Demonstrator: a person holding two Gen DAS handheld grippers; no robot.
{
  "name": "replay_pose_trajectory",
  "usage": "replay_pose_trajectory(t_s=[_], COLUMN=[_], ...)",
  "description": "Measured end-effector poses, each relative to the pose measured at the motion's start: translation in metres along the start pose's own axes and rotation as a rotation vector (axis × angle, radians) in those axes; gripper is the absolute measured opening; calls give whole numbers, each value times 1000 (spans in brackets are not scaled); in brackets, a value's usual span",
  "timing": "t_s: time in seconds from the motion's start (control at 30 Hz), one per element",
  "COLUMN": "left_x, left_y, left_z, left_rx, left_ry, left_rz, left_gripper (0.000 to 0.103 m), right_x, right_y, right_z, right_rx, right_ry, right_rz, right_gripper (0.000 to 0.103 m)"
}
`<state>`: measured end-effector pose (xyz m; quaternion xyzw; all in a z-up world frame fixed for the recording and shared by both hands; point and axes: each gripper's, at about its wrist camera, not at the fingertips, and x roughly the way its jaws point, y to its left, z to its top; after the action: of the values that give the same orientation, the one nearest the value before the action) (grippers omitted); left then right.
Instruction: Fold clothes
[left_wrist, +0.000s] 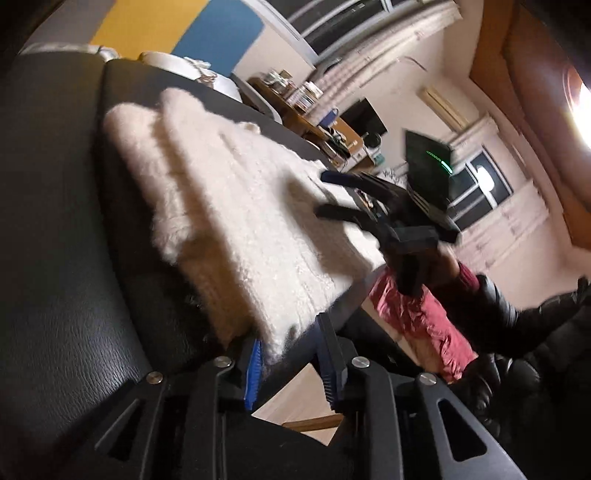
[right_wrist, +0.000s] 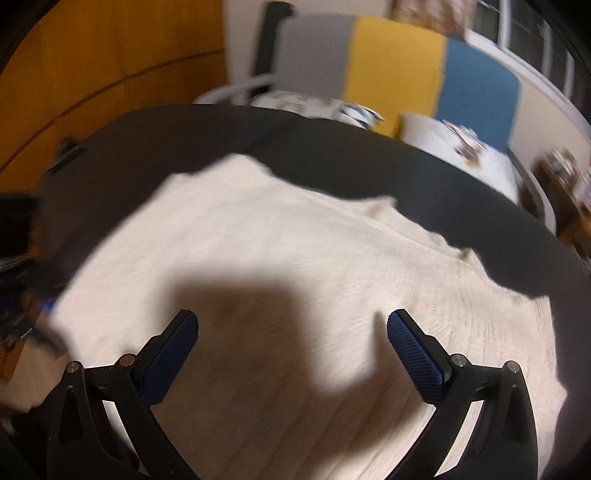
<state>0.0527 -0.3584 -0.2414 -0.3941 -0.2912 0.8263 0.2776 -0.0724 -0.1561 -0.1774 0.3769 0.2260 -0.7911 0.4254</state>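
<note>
1. Left wrist view: a cream fuzzy sweater is seen spread on a black leather surface, one edge partly folded over into a thicker ridge.
2. The sweater's near corner is seen between the blue pads of the left gripper; the jaws are parted and contact cannot be told.
3. The right gripper is held released above the sweater's far side, gripped by a hand in a dark red sleeve.
4. Right wrist view: the right gripper's fingers are spread wide over the sweater, and a shadow is cast on the fabric.
5. A grey, yellow and blue panel is seen behind.
</note>
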Motion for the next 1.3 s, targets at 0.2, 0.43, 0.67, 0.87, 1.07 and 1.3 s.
replay_pose_trajectory(t_s=[0.2, 0.43, 0.67, 0.87, 1.07, 1.3], left_x=[-20, -48, -6, 78, 65, 15], left_y=[-6, -17, -55, -50, -46, -34], left_z=[-7, -15, 17, 21, 7, 19], left_rx=[-25, -40, 65, 97, 103, -40], left_ry=[-93, -208, -179, 39, -13, -239], left_rz=[22, 53, 17, 154, 172, 154], left_gripper=[9, 22, 23, 20, 18, 25], right_x=[1, -2, -53, -66, -44, -63], right_y=[22, 15, -15, -54, -61, -58], right_z=[-31, -49, -55, -91, -117, -82], right_rx=[-84, -42, 69, 201, 191, 156], right_ry=[46, -25, -59, -5, 42, 13], right_rz=[-30, 0, 42, -35, -60, -44], right_gripper=[103, 103, 103, 103, 103, 103])
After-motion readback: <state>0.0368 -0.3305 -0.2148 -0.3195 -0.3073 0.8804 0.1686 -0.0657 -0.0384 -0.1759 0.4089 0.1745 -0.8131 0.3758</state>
